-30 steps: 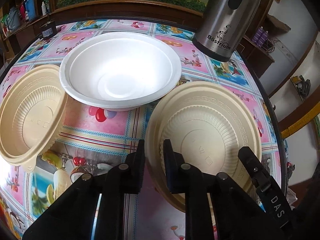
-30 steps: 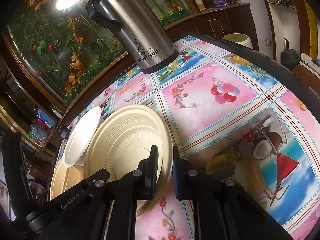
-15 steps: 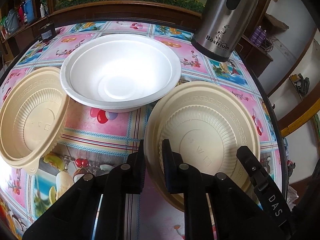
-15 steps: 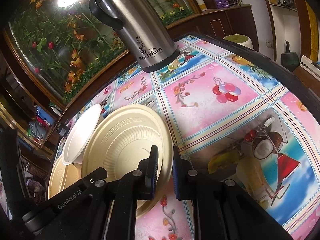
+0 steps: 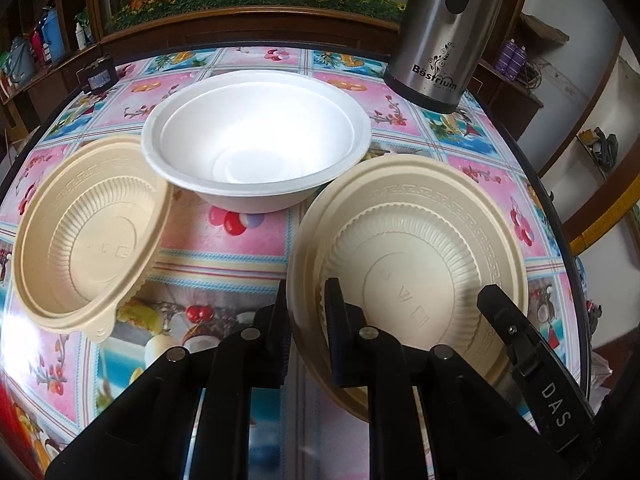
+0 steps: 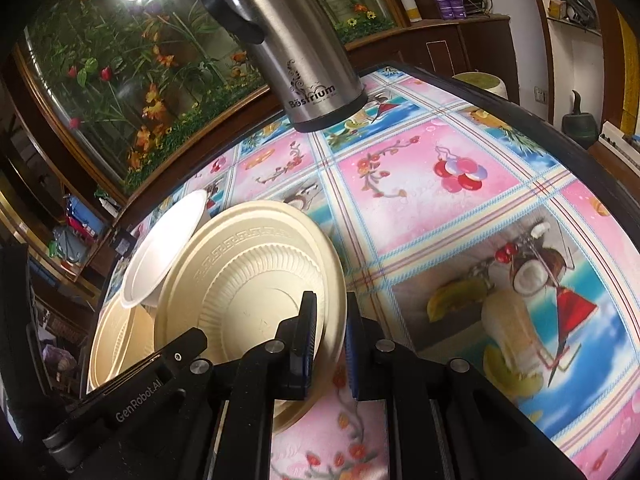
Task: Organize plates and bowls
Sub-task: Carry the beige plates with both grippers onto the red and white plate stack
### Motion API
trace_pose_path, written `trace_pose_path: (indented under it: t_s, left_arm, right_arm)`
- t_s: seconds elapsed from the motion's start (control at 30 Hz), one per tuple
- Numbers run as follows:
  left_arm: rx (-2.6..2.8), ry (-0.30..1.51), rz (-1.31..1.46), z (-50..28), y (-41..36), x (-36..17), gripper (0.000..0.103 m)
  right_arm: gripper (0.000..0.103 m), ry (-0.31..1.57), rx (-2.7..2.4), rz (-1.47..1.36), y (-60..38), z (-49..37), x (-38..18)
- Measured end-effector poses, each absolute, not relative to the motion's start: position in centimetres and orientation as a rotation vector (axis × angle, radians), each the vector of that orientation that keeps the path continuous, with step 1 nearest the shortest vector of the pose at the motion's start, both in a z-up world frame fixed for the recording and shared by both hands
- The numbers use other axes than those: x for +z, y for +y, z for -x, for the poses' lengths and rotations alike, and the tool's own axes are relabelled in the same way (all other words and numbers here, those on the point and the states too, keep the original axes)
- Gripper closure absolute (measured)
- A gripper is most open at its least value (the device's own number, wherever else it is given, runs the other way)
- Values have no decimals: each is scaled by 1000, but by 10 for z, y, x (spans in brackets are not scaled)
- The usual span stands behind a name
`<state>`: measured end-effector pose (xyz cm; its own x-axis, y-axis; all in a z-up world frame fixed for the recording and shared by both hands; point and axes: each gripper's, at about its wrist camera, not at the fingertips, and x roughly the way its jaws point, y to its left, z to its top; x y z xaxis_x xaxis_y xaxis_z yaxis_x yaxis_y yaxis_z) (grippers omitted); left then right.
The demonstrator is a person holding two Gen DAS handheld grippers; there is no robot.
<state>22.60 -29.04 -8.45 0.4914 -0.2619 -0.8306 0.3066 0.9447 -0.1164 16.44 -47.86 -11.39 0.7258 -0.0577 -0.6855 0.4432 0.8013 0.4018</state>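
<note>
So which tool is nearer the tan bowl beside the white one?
Left. The left tool clamps the cream plate's rim on the tan bowl's side; the right tool clamps the opposite rim, the plate lying between.

Beige plate (image 5: pixel 404 248) tilted up slightly; nothing else.

Dark wood cabinets (image 5: pixel 240 28) w/ floral panel (image 6: pixel 120 80) behind.

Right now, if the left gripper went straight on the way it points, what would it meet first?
The left gripper is shut on the near rim of the beige plate. Straight ahead likely lies the white bowl, though depth is unclear.
</note>
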Motion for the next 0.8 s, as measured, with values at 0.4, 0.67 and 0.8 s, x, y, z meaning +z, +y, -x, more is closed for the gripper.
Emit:
trace_pose_path:
  t_s: [0.4, 0.67, 0.8]
  left_arm:
    - [-331, 973, -104, -192, -254, -87, 88]
    - [-328, 982, -124, -168, -226, -90, 87]
    - [-316, 981, -133, -159, -213, -89, 87]
  right_arm:
    - [92, 729, -256, -544, -439, -148, -117]
    - [93, 753, -217, -538, -415, -139, -118]
    - [93, 779, -196, -538, -401, -135, -122]
